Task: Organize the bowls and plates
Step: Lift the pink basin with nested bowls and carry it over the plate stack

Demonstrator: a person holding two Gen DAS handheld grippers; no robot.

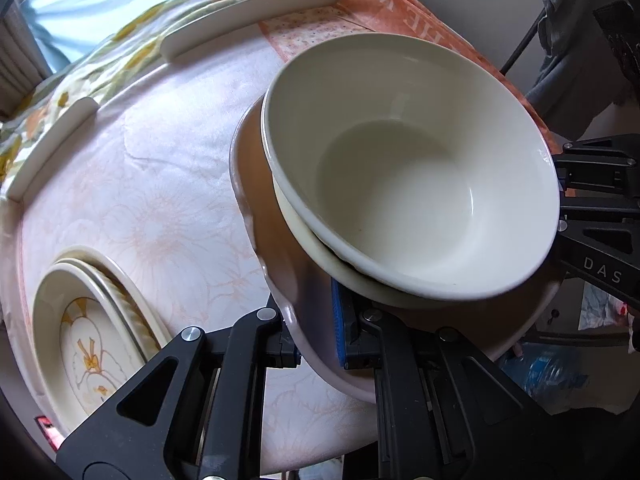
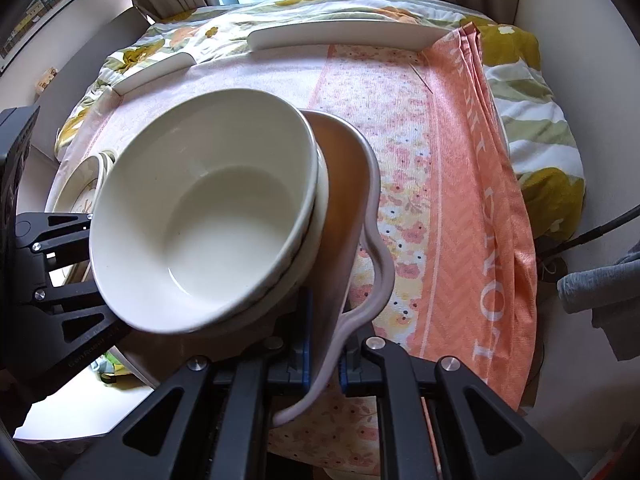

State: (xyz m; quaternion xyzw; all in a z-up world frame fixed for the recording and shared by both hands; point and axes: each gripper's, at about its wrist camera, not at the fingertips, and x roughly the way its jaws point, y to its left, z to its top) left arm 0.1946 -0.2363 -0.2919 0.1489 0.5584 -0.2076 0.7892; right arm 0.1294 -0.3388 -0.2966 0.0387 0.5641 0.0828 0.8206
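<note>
A pink wavy-rimmed dish (image 1: 276,248) is held above the table with two nested cream bowls (image 1: 416,184) in it. My left gripper (image 1: 318,332) is shut on the dish's near rim. My right gripper (image 2: 324,356) is shut on the opposite rim (image 2: 360,200); its body shows at the right of the left wrist view (image 1: 596,208). The bowls also show in the right wrist view (image 2: 208,220). A stack of flower-patterned plates (image 1: 92,344) lies on the table at lower left, partly hidden behind the bowls in the right wrist view (image 2: 80,188).
The table has a pale floral cloth (image 1: 160,200) and an orange towel (image 2: 472,200) on its right side. White raised rim pieces (image 2: 340,36) edge the far side. A bed with a yellow-flowered cover (image 2: 536,120) lies beyond.
</note>
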